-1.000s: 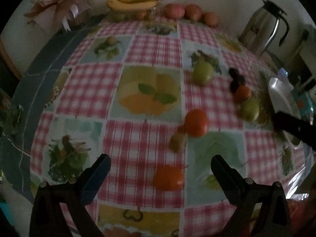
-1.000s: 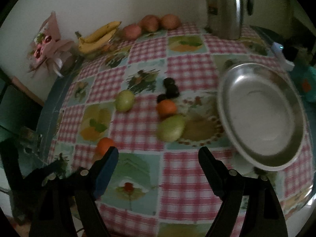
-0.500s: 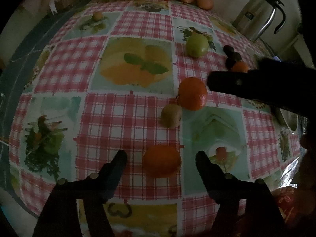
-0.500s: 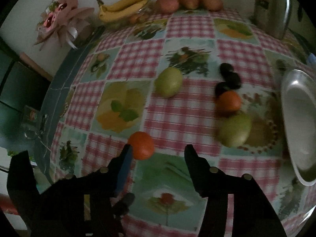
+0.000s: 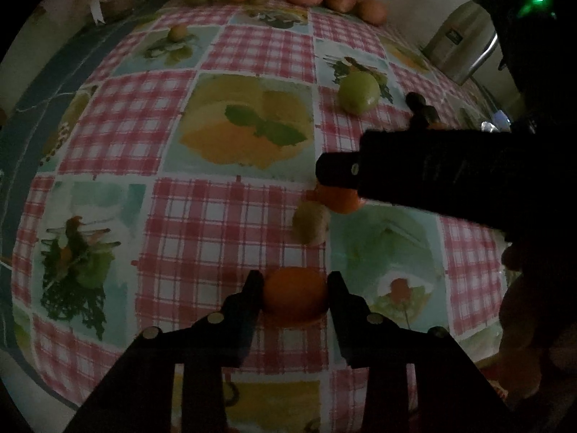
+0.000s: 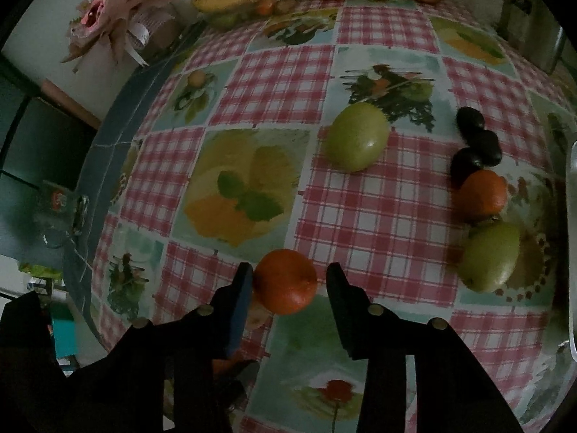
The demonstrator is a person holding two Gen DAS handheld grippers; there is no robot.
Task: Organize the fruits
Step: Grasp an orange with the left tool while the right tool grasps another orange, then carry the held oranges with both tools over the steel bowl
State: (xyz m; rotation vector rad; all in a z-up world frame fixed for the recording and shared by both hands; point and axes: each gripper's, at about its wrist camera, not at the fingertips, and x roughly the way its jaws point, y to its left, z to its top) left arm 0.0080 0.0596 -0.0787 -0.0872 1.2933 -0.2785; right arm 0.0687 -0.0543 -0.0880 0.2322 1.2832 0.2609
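oranges (image 5: 294, 297) now sit between both grippers' jaws, just closed inward.

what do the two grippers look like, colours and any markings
Both are black two-finger tools with wedge-shaped jaws and round pale rivets along the links. The left gripper looks all black; the right gripper has a blue pad on its left finger. No cables or sleeves visible.

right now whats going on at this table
A person works two tongs over scattered fruit on a checked cloth. The left tongs have just been closing and pinch an orange. The right tongs have also been closing round another orange; one pad touches it, the other stands just off. Both oranges are on the cloth.
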